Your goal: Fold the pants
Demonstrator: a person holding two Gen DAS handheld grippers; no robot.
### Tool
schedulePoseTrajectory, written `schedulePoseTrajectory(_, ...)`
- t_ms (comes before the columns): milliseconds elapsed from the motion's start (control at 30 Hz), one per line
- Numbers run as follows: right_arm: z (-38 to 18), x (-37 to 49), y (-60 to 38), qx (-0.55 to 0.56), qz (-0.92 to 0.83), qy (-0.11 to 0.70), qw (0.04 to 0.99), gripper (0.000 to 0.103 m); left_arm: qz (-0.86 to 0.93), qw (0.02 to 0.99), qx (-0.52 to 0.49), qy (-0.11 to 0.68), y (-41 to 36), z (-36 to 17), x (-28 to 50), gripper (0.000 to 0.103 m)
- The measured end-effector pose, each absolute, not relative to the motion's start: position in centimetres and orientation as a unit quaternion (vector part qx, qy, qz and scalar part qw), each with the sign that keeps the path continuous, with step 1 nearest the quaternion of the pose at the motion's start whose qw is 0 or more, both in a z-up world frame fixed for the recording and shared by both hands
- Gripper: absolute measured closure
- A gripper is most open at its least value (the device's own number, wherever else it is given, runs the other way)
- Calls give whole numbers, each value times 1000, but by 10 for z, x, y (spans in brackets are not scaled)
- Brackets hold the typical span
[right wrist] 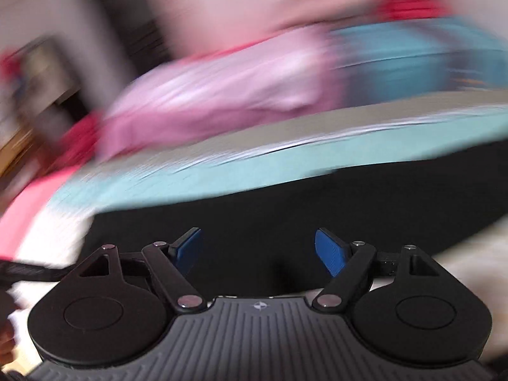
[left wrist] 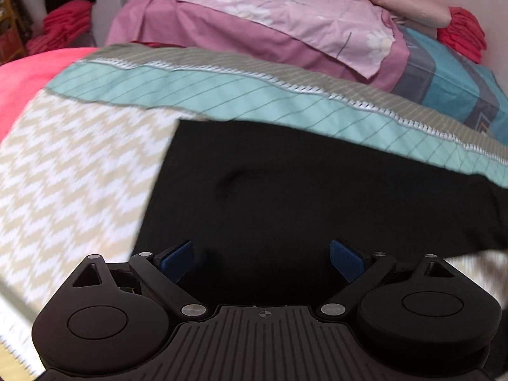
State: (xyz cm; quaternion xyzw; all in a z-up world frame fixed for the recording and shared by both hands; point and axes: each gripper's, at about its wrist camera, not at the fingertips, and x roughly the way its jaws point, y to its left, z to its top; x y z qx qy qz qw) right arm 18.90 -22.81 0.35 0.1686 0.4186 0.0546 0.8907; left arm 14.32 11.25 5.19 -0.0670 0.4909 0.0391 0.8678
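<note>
The black pants (left wrist: pixel 301 190) lie flat on the bed, spread across a zigzag beige-and-white cover (left wrist: pixel 73 165). In the left wrist view my left gripper (left wrist: pixel 262 258) is open and empty, its blue pads (left wrist: pixel 177 258) wide apart over the near edge of the pants. In the right wrist view, which is heavily blurred, the pants (right wrist: pixel 285 209) fill the lower middle. My right gripper (right wrist: pixel 258 250) is open and empty just above their near edge.
A teal and grey striped blanket (left wrist: pixel 254 95) lies behind the pants. Further back are pink and mauve bedding (left wrist: pixel 254 22), a blue patterned quilt (left wrist: pixel 451 73) and red folded cloth (left wrist: pixel 463 31). More red cloth (left wrist: pixel 63 22) is stacked at far left.
</note>
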Motion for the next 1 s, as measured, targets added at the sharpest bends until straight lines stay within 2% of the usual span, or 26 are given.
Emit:
schedulePoseTrajectory(233,-37,190,-403,244,-215,421,847,22,88,839,-69,533,94,1,193,0)
schedulePoseTrajectory(367,-51,209,-437,260,-202,404,854,22,91,845,6,527,69,-8,191,0)
schedulePoseTrajectory(433,-55,228,-443,263,-188,399,858,20,97,847,11,523,65,-11,190,0)
schedulePoseTrajectory(467,-55,234,-443,256,-186,392,863,22,101,846,3,524,66,-11,191,0)
schedulePoseTrajectory(533,-59,247,-440,234,-175,399,869,72,109,844,-8,526,66,-12,194,0)
schedulePoseTrajectory(567,-59,251,-437,219,-167,410,870,83,112,843,-7,527,64,-12,195,0)
schedulePoseTrajectory(600,-54,250,-439,204,-150,410,876,84,113,842,-4,527,62,-12,194,0)
schedulePoseTrajectory(667,-37,240,-452,187,-148,388,890,85,114,843,-1,525,61,-12,191,0)
schedulePoseTrajectory(767,-52,228,-489,236,-194,400,864,84,116,844,-2,524,62,-13,191,0)
schedulePoseTrajectory(867,-42,233,-486,225,-176,396,873,80,119,841,-3,528,64,-10,189,0)
schedulePoseTrajectory(933,-29,228,-479,210,-217,373,877,65,119,840,-3,530,64,-9,190,0)
schedulePoseTrajectory(967,-23,226,-470,181,-259,360,878,44,118,840,-3,530,65,-10,190,0)
schedulePoseTrajectory(1000,-18,225,-458,154,-273,351,882,33,118,840,-2,529,65,-9,190,0)
